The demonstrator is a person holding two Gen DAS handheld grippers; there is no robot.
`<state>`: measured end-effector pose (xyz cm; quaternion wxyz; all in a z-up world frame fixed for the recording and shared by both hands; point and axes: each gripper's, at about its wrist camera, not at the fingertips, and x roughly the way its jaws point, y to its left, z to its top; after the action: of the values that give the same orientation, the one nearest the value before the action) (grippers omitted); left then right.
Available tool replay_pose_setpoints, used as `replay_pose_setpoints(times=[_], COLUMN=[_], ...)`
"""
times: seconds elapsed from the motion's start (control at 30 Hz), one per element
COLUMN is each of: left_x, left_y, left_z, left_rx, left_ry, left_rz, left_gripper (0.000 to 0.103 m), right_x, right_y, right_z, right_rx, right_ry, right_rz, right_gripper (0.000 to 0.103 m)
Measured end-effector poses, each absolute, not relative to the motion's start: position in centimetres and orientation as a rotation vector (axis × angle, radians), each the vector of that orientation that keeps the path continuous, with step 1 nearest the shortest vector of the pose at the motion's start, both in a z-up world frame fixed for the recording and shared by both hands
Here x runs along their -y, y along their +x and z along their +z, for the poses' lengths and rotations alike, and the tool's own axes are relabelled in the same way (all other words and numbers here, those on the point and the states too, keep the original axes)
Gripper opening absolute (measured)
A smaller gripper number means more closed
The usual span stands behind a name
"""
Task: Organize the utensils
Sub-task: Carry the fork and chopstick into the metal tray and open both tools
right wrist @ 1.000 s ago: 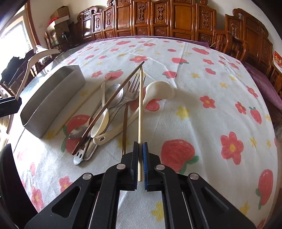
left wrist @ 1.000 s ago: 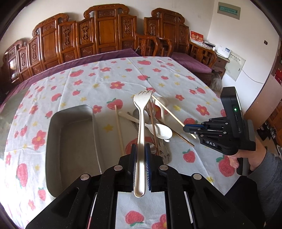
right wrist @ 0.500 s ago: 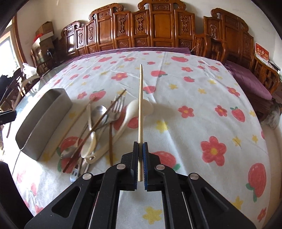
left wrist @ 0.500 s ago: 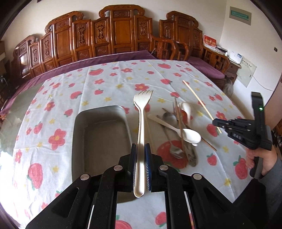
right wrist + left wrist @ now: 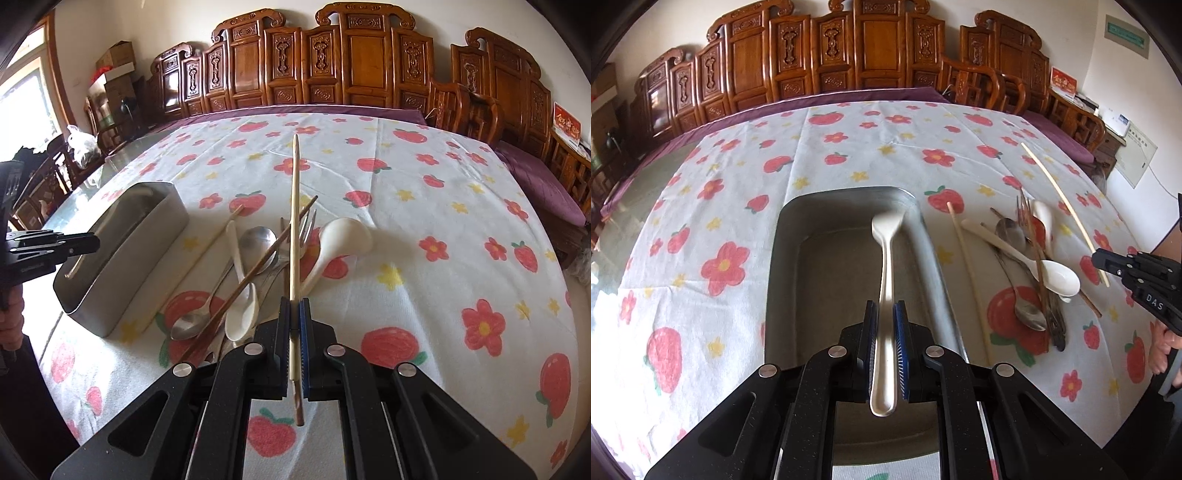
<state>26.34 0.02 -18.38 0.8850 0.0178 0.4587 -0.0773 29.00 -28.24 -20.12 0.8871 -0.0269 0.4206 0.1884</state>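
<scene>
A: What has the left gripper got?
B: Jaws closed on a cream plastic fork, tines blurred, mid-frame over the steel tray.
A: And the right gripper?
B: Clamped on a pale chopstick, pointing up-frame above the utensil pile.

Utensil pile beside tray

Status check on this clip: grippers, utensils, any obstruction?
Left gripper shut on white plastic fork, over the metal tray. Right gripper shut on pale chopstick, above the utensil pile. Nothing blocking the tray.
</scene>
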Motion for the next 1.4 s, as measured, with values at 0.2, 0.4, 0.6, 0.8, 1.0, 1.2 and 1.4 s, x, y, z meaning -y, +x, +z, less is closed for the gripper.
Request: replay_pose_setpoints(times=[0.2,0.4,0.6,0.8,1.0,1.2,1.4], left_x=[-1.6,-3.6,-5.2,-6.9,-8.8,-11.0,-12.4], left_y=[26.0,25.4,25.1,24.9,24.3,24.4,24.5], left_z=[-17.9,-16.4,-15.2,-14.3,-13.0,-12.3,-12.0], left_rx=[-0.929,-0.882,-0.836,-0.813,-0.767,-0.757,-0.751], left_ry=[-0.005,-0.013,0.011,-0.018,-0.036,-0.078,-0.109], left_rz=[-0.156,-0.137,-0.106,-0.111,-0.097,-0.064,-0.055], left_gripper=[0.026,0.030,0.035,0.052,0.079,0.082,0.082], right_x=[26.1,22.4,18.0,14.4,11.7,10.0,8.9], right_y=[28.0,26.4,25.4,25.1,25.5,26.5,27.3], right_z=[-19.3,-18.2,-17.5,-17.5,-17.6,-18.6,-19.5], right_rx=[-0.869,-0.872,-0.901,-0.952,-1.007,-1.061,-1.094], right_ry=[-0.074,-0.048,0.001,0.012,0.027,0.051,0.080], right_rz=[0.413,0.483,0.546,0.565,0.563,0.539,0.518], right_gripper=[0.006,0.006,0.006,0.006,0.006,0.006,0.006])
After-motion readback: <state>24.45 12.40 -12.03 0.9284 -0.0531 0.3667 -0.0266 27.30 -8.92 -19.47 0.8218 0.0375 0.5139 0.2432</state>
